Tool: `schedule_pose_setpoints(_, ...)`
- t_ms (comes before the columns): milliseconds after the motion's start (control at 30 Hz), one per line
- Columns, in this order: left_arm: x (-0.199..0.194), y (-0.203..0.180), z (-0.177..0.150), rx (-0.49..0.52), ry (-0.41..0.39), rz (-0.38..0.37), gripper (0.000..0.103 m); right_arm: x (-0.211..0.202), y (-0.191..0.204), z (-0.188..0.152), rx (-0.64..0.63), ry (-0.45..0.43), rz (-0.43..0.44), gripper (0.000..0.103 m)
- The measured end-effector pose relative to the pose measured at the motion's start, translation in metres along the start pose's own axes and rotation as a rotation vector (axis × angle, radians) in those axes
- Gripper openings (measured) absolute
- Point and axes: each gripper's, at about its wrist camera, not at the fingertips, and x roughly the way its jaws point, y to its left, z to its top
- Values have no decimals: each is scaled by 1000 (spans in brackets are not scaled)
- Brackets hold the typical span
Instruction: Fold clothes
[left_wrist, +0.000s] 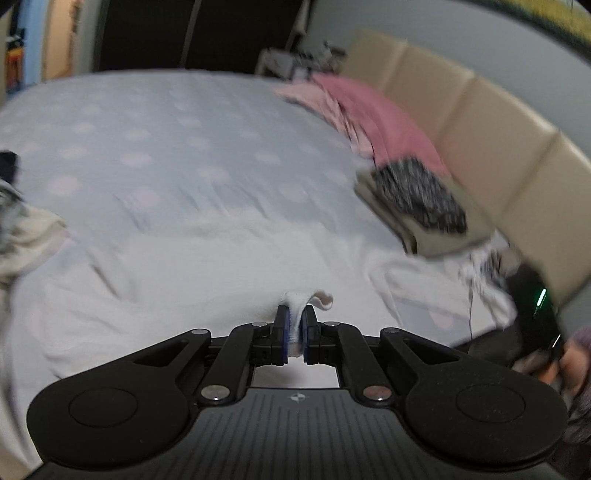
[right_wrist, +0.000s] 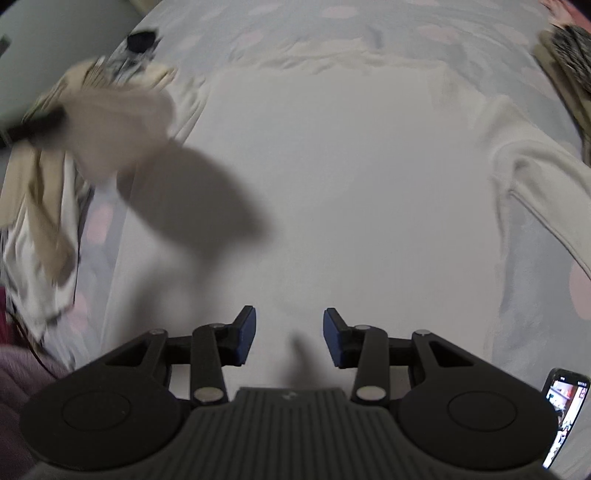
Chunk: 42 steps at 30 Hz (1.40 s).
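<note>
I see the white garment spread flat on the bed, its sleeve trailing toward four o'clock in the right wrist view; my left gripper has its fingers clamped on a bunched white edge of it, while my right gripper hovers above the cloth with fingers apart. A folded stack lies at two o'clock in the left view; a beige heap sits at ten o'clock in the right view; a phone glows at four.

A lit phone is lying at the bed's edge; a beige padded headboard is running alongside pink pillows.
</note>
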Motion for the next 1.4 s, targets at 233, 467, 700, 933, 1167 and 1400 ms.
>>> schedule_pose_setpoints(233,85,-12,-47,45,219,22,5,13,-44,8,208,25,9,44)
schedule_pose_setpoints(467,93,-11,-64,97,326,31,12,28,-47,20,344,11,167,44)
schedule_pose_setpoints(700,41,12,-52,153,328,114,23,72,-14,40,330,57,186,42)
schedule_pose_setpoints(933,6,73,-51,45,282,297,26,106,-3,53,386,78,157,17)
schedule_pose_setpoints(1167,-2,138,-44,-210,308,445,26,54,32,84,283,-73,179,7)
schedule_pose_setpoints(1400,7,151,-44,-200,326,501,26,-45,65,140,174,-335,265,7)
